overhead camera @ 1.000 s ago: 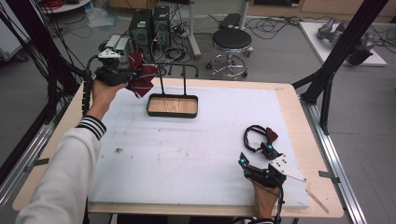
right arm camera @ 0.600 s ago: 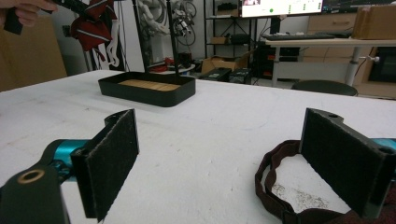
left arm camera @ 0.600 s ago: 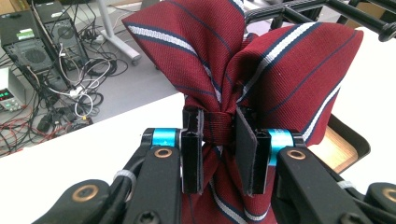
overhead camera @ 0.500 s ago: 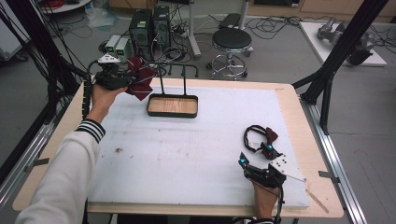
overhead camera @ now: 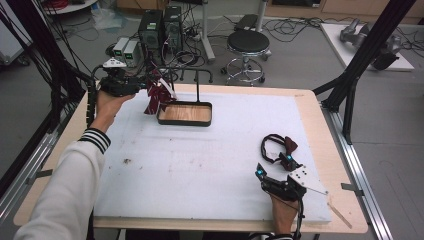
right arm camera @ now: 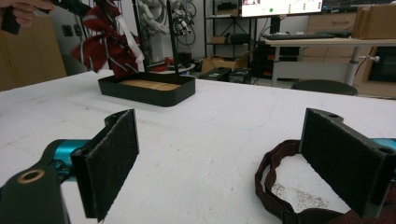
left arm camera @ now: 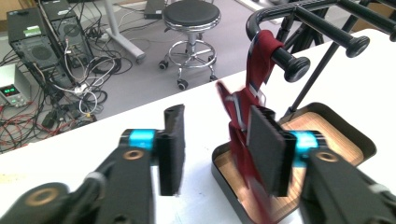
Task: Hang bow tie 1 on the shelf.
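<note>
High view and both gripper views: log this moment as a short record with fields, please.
left hand-held gripper: jaws just been opening, apart; red striped tie hangs off its right pad
red striped tie: draped over rack bar
tray: under the rack
right hand-held gripper: open, low over the table
dark red strap: by the right hand-held gripper

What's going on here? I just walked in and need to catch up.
A person is hanging a dark red bow tie on the black rack that stands in a wooden-bottomed tray. The left gripper has just been opening, and the tie now hangs from a rack arm beside its jaw. The right gripper rests open on the table by a second bow tie.
</note>
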Demonstrator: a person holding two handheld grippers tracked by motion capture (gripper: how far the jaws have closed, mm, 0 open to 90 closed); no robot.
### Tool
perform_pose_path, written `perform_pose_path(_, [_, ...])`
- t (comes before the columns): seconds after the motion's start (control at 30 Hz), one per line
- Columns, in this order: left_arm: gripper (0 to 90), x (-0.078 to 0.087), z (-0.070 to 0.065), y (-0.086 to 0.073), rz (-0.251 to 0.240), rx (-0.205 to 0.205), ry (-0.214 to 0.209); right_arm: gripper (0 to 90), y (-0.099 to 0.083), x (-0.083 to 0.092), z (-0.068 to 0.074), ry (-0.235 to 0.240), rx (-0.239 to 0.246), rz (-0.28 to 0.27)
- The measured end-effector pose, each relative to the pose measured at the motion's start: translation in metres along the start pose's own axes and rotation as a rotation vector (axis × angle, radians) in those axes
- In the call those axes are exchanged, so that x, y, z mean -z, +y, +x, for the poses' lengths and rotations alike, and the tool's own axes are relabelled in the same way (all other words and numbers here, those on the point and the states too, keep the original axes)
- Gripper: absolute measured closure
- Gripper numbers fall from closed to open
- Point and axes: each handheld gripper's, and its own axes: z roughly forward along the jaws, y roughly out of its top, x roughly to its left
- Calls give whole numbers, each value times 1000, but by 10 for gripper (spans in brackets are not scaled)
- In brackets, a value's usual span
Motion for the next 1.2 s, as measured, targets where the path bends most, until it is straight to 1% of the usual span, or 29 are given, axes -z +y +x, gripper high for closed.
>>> perform_pose_path(0.07, [432, 2, 0, 0, -11, -5, 0, 111, 0, 0, 0, 2, 0, 1])
perform_pose_path(0.17, [348, 5, -2, 1, -30, -23, 0, 111, 0, 0, 0, 0, -1, 0])
perform_pose_path(0.2, [322, 6, -2, 1, -37, -24, -5, 111, 0, 0, 0, 0, -1, 0])
perform_pose_path(0.23, [295, 8, -2, 1, -46, -22, -22, 111, 0, 0, 0, 0, -1, 0])
perform_pose_path(0.27, [258, 10, -3, 0, -61, -19, -33, 111, 0, 0, 0, -3, -1, 0])
perform_pose_path(0.3, [243, 12, -3, -2, -77, -20, -37, 111, 0, 0, 0, -5, -3, 0])
perform_pose_path(0.33, [238, 13, -4, -2, -87, -21, -43, 111, 0, 0, 0, -10, 4, -3])
perform_pose_path(0.37, [238, 16, -5, -4, -99, -21, -59, 111, 0, 0, 0, -10, 4, -3])
perform_pose_path(0.4, [224, 19, -6, -5, -111, -21, -68, 111, 0, 0, 0, -9, -5, -3])
perform_pose_path(0.43, [214, 22, -7, -6, -120, -13, -76, 111, 0, 0, 0, -12, -3, -5])
perform_pose_path(0.47, [212, 24, -9, -8, -131, -16, -88, 111, 0, 0, 0, -11, -3, -6])
perform_pose_path(0.53, [212, 30, -12, -11, -140, -27, -110, 111, 0, 0, 0, -14, -6, -7])
perform_pose_path(0.6, [211, 36, -16, -15, -166, -32, -126, 111, 0, 0, 0, -15, -5, -5])
perform_pose_path(0.67, [210, 42, -19, -20, -189, -38, -140, 111, 0, 0, 0, -15, -7, -2])
perform_pose_path(0.73, [208, 48, -23, -25, -203, -54, -148, 111, 0, 0, 0, -15, -5, -3])
perform_pose_path(0.8, [207, 57, -29, -33, -232, -72, -170, 111, 0, 0, 0, -13, -5, -1])
perform_pose_path(0.87, [207, 65, -33, -42, -264, -86, -179, 111, 0, 0, 1, -15, 1, -1])
perform_pose_path(0.93, [207, 71, -38, -52, -278, -96, -195, 111, 0, 0, 1, -17, 1, 0])
perform_pose_path(0.97, [207, 75, -40, -57, -280, -101, -197, 111, 0, 0, 1, -18, 1, 1])
perform_pose_path(1.07, [207, 86, -46, -72, -308, -116, -203, 111, 0, 0, 1, -19, 6, 1])
perform_pose_path(1.2, [207, 101, -57, -97, -364, -127, -182, 110, 0, -1, 2, -23, 12, 0])
